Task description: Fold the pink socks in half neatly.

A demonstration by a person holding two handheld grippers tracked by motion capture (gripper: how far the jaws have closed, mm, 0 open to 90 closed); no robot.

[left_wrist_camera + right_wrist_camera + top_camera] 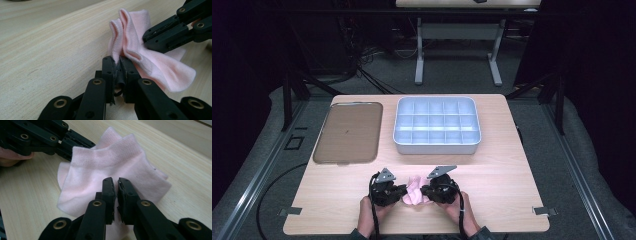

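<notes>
My left fingers (pixel 117 65) pinch the pink sock (pixel 140 53); my right fingers (pixel 117 185) have clamped its other edge. It rests bunched on the worktop (pixel 507 200), gripped but not yet lifted or moved.

sock (pixel 110 167): soft pink knit cloth, matt, ribbed cuff | tabletop (pixel 50 50): pale wood grain, smooth | gripper (pixel 115 185): black matt plastic

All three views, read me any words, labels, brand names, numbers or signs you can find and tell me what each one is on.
None readable: no print shows on the pink sock, the grey divided tray, the brown flat tray, the wooden table or the black tongs.
</notes>
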